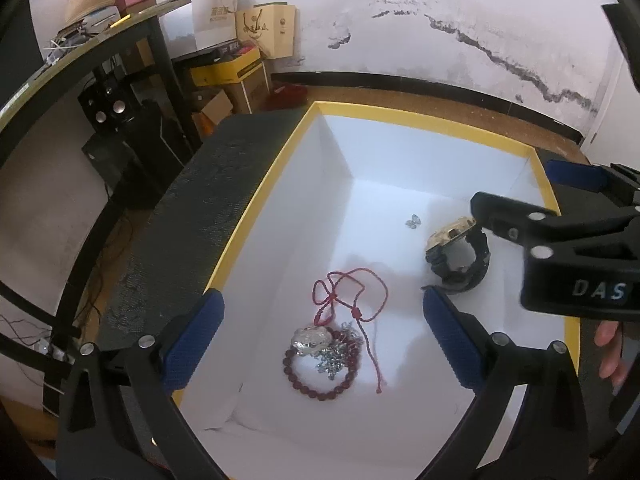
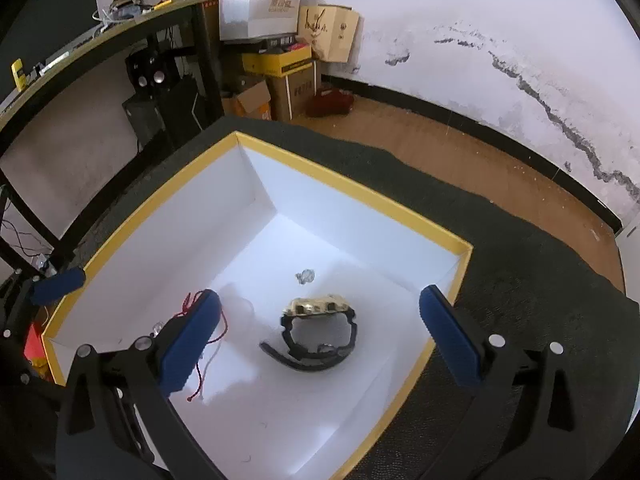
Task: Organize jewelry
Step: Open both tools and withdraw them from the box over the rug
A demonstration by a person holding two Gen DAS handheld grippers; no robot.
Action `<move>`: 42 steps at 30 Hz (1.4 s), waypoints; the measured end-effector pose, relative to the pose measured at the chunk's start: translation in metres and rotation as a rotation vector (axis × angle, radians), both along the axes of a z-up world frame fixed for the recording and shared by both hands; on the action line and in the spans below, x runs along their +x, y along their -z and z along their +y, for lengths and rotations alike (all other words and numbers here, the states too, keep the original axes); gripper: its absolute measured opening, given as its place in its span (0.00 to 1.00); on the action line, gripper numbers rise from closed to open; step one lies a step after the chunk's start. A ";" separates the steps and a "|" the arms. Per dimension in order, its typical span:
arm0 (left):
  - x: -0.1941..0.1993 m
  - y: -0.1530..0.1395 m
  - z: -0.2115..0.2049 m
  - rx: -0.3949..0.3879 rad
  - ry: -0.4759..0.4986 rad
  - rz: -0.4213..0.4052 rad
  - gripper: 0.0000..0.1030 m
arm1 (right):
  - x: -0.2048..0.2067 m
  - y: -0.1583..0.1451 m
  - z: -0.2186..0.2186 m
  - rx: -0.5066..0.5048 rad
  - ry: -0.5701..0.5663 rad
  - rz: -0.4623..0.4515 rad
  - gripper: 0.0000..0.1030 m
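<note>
A white wall [image 2: 460,12] with a long dark crack [image 2: 560,120] and a black baseboard [image 1: 400,84] meets a wooden floor [image 2: 460,144]. In the corner, cardboard boxes [image 2: 288,80] and paper bags [image 1: 214,16] stand beside a black-legged desk [image 1: 120,36] with speakers [image 1: 108,108] beneath.

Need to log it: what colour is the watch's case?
Gold, on a black strap; the watch shows best in the right wrist view.

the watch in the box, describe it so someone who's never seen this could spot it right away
Look inside the white box with the yellow rim. The watch lies on the floor of the box, apart from the red cord and bead bracelet. It alone has a black strap and a pale gold case; a tiny silver trinket sits just beyond it.
</note>
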State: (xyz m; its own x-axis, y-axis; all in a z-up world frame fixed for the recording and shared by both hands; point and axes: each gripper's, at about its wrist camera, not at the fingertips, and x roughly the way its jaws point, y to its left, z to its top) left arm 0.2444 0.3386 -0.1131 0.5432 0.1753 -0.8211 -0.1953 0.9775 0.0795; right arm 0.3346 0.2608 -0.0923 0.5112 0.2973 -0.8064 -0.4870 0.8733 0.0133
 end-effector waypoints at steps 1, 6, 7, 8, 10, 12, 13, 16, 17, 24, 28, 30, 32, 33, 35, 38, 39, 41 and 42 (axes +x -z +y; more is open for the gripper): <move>0.000 -0.001 0.000 0.003 -0.001 0.000 0.94 | 0.000 -0.002 -0.002 0.003 0.001 -0.001 0.93; -0.002 -0.003 -0.003 0.007 0.001 -0.005 0.94 | -0.008 -0.011 -0.010 0.019 0.000 -0.012 0.93; -0.002 -0.004 -0.004 0.007 0.001 -0.007 0.94 | -0.009 -0.013 -0.010 0.020 0.000 -0.013 0.93; -0.001 -0.005 -0.005 0.008 0.000 -0.012 0.94 | -0.011 -0.015 -0.014 0.021 0.000 -0.019 0.93; -0.001 -0.009 -0.007 0.004 0.002 -0.020 0.94 | -0.017 -0.021 -0.023 0.033 0.003 -0.032 0.93; -0.001 -0.012 -0.010 0.002 0.006 -0.026 0.94 | -0.021 -0.026 -0.032 0.039 0.010 -0.042 0.93; -0.001 -0.015 -0.015 0.002 0.011 -0.032 0.94 | -0.023 -0.030 -0.039 0.047 0.017 -0.048 0.93; 0.001 -0.023 -0.027 -0.004 0.029 -0.049 0.94 | -0.029 -0.040 -0.067 0.072 0.044 -0.066 0.93; 0.003 -0.025 -0.033 -0.011 0.038 -0.055 0.94 | -0.031 -0.042 -0.076 0.076 0.052 -0.072 0.93; 0.022 -0.030 -0.091 -0.063 0.123 -0.071 0.94 | -0.045 -0.048 -0.187 0.077 0.174 -0.120 0.93; 0.030 -0.031 -0.134 -0.080 0.181 -0.088 0.94 | -0.051 -0.040 -0.259 0.064 0.258 -0.123 0.93; 0.032 -0.032 -0.158 -0.097 0.216 -0.097 0.94 | -0.054 -0.034 -0.294 0.065 0.307 -0.126 0.93; 0.031 -0.030 -0.179 -0.111 0.248 -0.103 0.94 | -0.057 -0.026 -0.334 0.078 0.368 -0.121 0.93; 0.031 -0.030 -0.190 -0.119 0.265 -0.105 0.94 | -0.059 -0.022 -0.348 0.082 0.387 -0.118 0.93; 0.031 -0.029 -0.214 -0.132 0.292 -0.113 0.94 | -0.064 -0.012 -0.378 0.082 0.427 -0.119 0.93; 0.028 -0.024 -0.245 -0.148 0.300 -0.130 0.94 | -0.077 0.008 -0.422 0.064 0.483 -0.153 0.93; 0.023 -0.019 -0.256 -0.149 0.308 -0.134 0.94 | -0.080 0.014 -0.432 0.055 0.495 -0.163 0.93; 0.016 -0.008 -0.271 -0.135 0.326 -0.130 0.94 | -0.083 0.032 -0.449 0.020 0.525 -0.159 0.93; 0.014 -0.001 -0.277 -0.120 0.331 -0.125 0.94 | -0.079 0.044 -0.459 0.011 0.537 -0.122 0.93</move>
